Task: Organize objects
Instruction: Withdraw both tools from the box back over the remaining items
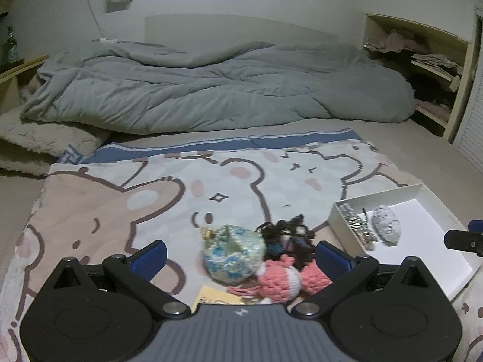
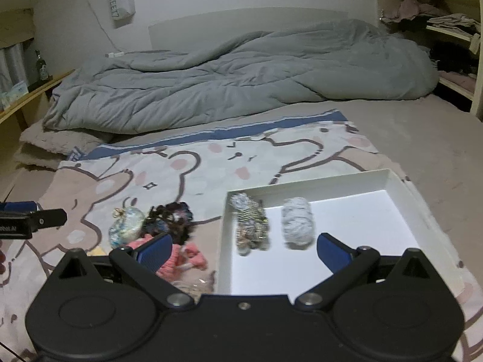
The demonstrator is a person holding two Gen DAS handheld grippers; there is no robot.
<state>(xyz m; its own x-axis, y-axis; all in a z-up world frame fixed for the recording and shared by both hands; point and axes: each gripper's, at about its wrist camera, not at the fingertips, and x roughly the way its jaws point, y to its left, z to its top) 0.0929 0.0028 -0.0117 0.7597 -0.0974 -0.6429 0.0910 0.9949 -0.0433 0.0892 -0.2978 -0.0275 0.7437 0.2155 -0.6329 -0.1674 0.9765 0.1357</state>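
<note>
My left gripper (image 1: 241, 255) stands open over the unsorted pile (image 1: 259, 256) near the blanket's (image 1: 90, 211) front edge, my right gripper (image 2: 243, 249) empty, jaws apart, above the white box (image 2: 392, 181) holding two bundles, apparently for sorting.

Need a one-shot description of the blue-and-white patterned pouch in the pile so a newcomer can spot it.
Find the white tray on the cartoon-bear blanket; a small pile of soft items lies just left of it. The pouch is the round one at the pile's far-left end, beside the dark yarn bundle and above the pink knitted piece. Only it has a shiny blue-and-white print and a gathered, gold-tied top.
</note>
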